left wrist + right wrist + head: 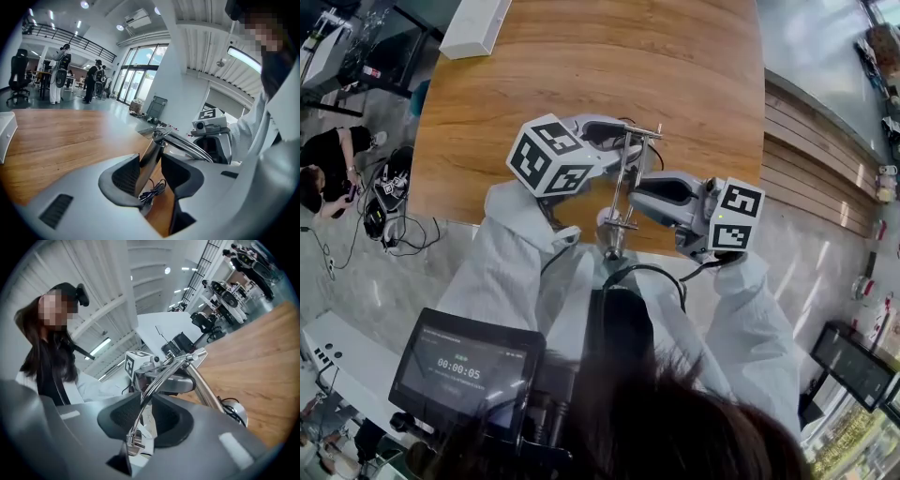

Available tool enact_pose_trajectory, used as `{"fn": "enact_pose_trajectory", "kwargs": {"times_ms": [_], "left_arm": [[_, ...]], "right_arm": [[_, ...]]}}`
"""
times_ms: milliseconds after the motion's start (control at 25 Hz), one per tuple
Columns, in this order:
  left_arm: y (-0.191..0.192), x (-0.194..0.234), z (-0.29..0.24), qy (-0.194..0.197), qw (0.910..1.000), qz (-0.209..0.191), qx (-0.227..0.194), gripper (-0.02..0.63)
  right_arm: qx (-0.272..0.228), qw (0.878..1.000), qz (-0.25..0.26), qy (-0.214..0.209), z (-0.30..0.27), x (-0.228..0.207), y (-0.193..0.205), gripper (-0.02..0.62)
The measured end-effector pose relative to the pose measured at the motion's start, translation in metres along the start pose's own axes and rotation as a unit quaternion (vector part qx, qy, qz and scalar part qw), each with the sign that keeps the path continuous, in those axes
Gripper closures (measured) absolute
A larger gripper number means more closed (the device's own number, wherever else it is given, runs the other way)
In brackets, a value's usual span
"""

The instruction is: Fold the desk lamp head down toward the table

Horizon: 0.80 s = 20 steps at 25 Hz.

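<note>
A chrome desk lamp (623,183) stands near the front edge of the wooden table (581,66). My left gripper (628,141) is shut on its thick post (150,157), just below the top joint. The post crosses between the pads, and a coiled black cable (152,190) lies below them. From the right, my right gripper (633,197) is shut on the thin twin-rod arm (154,380), which runs up from between its pads to the joint. The round lamp base (234,411) rests on the wood. Each gripper view shows the other gripper: right gripper (211,136), left gripper (176,383).
A white box (473,28) sits at the table's far left corner. The table's front edge runs just under the lamp, close to my body. A tablet (469,361) hangs at my chest. People and office chairs stand far back in the hall.
</note>
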<state>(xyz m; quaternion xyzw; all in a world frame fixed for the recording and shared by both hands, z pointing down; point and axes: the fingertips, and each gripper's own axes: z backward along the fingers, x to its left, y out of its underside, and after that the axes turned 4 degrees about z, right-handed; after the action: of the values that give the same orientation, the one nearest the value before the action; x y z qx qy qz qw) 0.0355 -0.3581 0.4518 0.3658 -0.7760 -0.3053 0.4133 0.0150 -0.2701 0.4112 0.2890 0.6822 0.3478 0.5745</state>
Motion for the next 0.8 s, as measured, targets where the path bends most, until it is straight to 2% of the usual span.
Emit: {"fn": "enact_pose_trajectory", "kwargs": {"times_ms": [200,400,640,800], "left_arm": [[0.0,-0.003,-0.001,0.021,0.999,-0.028,0.027,0.466],[0.001,-0.006,-0.001,0.027,0.9975,-0.052,0.041,0.477],[0.004,-0.009,0.001,0.033,0.9968,-0.061,0.04,0.483],[0.003,-0.012,0.001,0.039,0.9967,-0.06,0.04,0.484]], "right_arm": [[0.027,0.996,0.078,0.011,0.0,-0.002,0.006,0.514],[0.057,0.984,0.164,0.031,0.0,-0.006,0.012,0.505],[0.081,0.972,0.22,0.037,-0.003,-0.008,0.019,0.502],[0.091,0.966,0.238,0.041,-0.002,-0.008,0.02,0.499]]}}
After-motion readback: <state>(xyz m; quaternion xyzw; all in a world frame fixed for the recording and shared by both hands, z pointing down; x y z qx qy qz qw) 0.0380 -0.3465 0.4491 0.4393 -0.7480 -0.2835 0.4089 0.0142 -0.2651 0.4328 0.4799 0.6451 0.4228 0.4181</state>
